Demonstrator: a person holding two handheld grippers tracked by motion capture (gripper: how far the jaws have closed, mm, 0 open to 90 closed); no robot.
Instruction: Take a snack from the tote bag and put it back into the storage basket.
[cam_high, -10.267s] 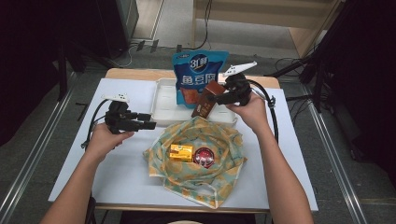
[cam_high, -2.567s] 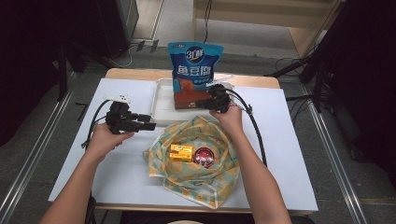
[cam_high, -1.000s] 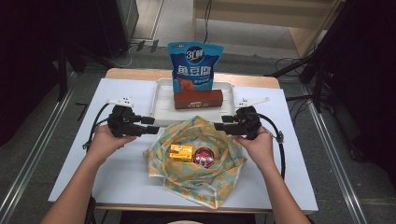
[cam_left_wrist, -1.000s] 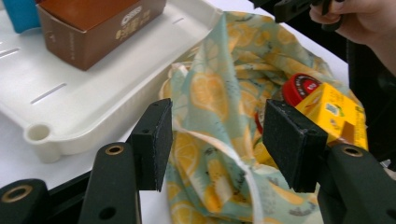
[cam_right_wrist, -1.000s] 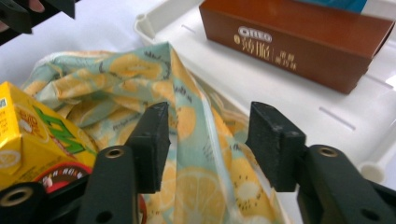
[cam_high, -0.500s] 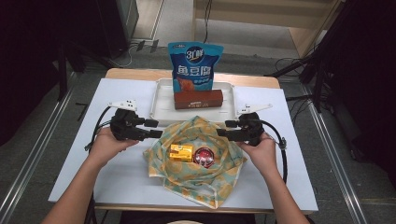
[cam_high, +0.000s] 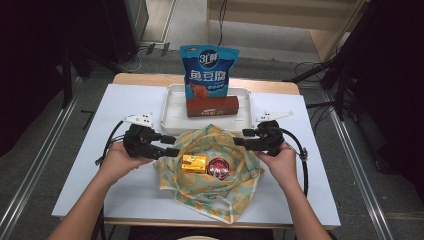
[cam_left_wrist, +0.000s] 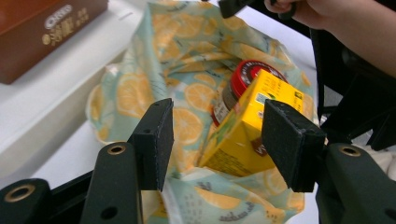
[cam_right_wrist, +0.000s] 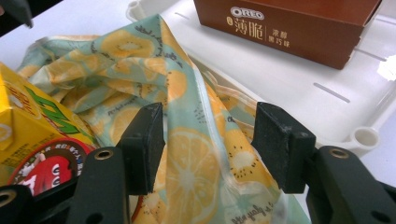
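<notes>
- Tongs first: the left tongs (cam_high: 170, 146) and right tongs (cam_high: 240, 137) are both spread, each straddling an edge of the lemon-print cloth bag (cam_high: 220, 192) without pinching it yet.
- Half a second ago both sat slightly farther out; now the left tongs have closed in on the bag's 9 o'clock edge and the right tongs on its 2 o'clock edge.
- Ten seconds back the right tongs were up at the white tray (cam_high: 172, 107) carrying the brown box (cam_high: 212, 106); that box now lies in the tray, against the foot of the blue pouch (cam_high: 208, 71).
- The bag lies open on the table (cam_high: 100, 190) at 6 o'clock from the tray, its far edge touching the tray's rim.
- Inside it, a yellow carton (cam_high: 194, 163) lies just beside a red-lidded jar (cam_high: 218, 168), the carton at the jar's 9 o'clock.
- Writing: the brown box reads "OREO" with Chinese characters beneath; the pouch shows large white Chinese characters and a round logo on top.
- The jar lid in the right gripper view carries a red M&M's-style cartoon figure; its small print is too blurred to read.
</notes>
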